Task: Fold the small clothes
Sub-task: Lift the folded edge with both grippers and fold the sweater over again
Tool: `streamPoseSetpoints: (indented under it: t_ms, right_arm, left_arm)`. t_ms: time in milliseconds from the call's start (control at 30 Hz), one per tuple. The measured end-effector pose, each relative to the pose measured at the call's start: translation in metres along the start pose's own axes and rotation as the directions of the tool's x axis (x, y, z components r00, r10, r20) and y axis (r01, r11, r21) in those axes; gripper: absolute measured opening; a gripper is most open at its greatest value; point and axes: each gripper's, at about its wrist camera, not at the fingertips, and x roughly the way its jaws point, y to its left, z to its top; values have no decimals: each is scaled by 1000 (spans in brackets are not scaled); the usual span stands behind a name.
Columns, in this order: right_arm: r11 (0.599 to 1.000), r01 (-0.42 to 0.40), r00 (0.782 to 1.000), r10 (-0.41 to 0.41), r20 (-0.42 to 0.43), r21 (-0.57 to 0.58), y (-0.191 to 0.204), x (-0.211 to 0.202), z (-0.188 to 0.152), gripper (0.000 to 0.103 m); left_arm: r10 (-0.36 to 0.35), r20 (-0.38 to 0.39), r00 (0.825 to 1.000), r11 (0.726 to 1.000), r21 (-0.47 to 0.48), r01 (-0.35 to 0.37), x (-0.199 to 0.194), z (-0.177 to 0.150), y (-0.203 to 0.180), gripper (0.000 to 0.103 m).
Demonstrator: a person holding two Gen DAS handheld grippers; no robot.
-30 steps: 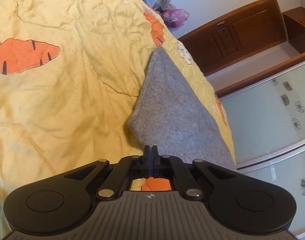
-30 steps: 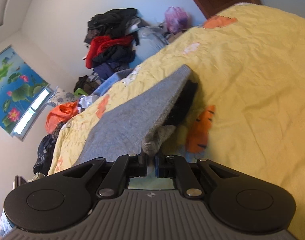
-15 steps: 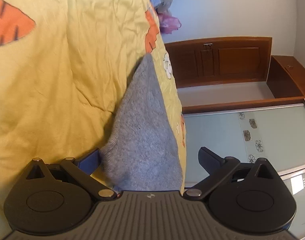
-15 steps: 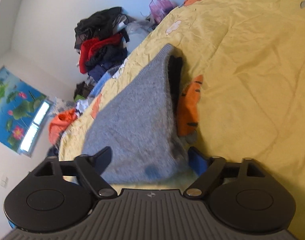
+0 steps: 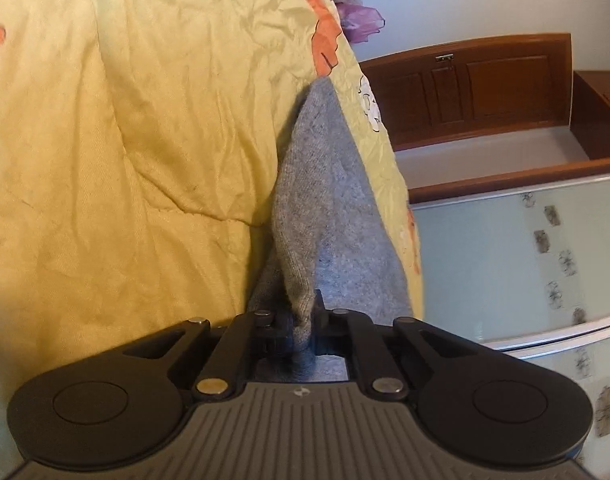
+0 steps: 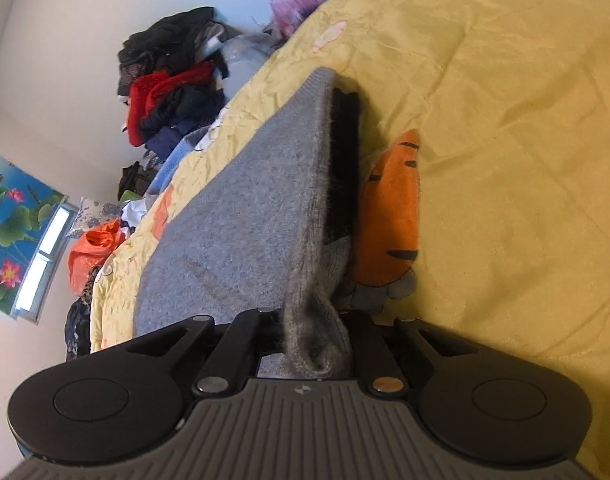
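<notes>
— Two grippers, one garment: the left gripper [image 5: 303,322] has its jaws drawn narrow on a bunched fold of the grey knit garment [image 5: 325,200], and the right gripper [image 6: 317,340] is pinched the same way on another bunched corner of that grey knit garment [image 6: 245,224].

— Where does the cloth lie?

— In the left wrist view it runs from the jaws at lower centre up to a point near the upper middle, along the edge of the yellow quilt [image 5: 125,140]. In the right wrist view it spreads as one grey slab from lower centre toward the upper middle, resting on the same yellow quilt [image 6: 505,120], with something black [image 6: 345,152] showing under its right edge.

— How many carrots on that quilt?

— One whole carrot print [image 6: 393,208] just right of the garment in the right view, plus smaller orange patches I cannot count with certainty. The left view shows one orange print [image 5: 325,36] near the top and a sliver at the far left.

— And beyond the bed?

— One heap of clothes [image 6: 173,80] at upper left of the right view, one orange bag [image 6: 93,248] lower down, one lotus picture [image 6: 13,232] at the left edge. The left view has one wooden door [image 5: 485,84] upper right and one pink bag [image 5: 361,24] near the top.
</notes>
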Motion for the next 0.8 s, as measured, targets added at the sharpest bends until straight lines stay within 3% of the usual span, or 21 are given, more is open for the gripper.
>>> streamPoseSetpoints:
  t_ms: [133, 467, 800]
  right_arm:
    - [1000, -5, 1000, 5, 10, -28, 10, -3, 4, 13]
    - [994, -105, 993, 107, 46, -43, 40, -35, 8, 12]
    - [991, -130, 991, 131, 38, -13, 27, -69, 1, 12]
  left_arm:
    - [33, 48, 998, 998, 57, -35, -11, -5, -10, 5]
    - [-17, 130, 991, 980, 199, -9, -45, -30, -49, 5]
    - [-1, 150, 989, 979, 201, -29, -89, -82, -46, 5]
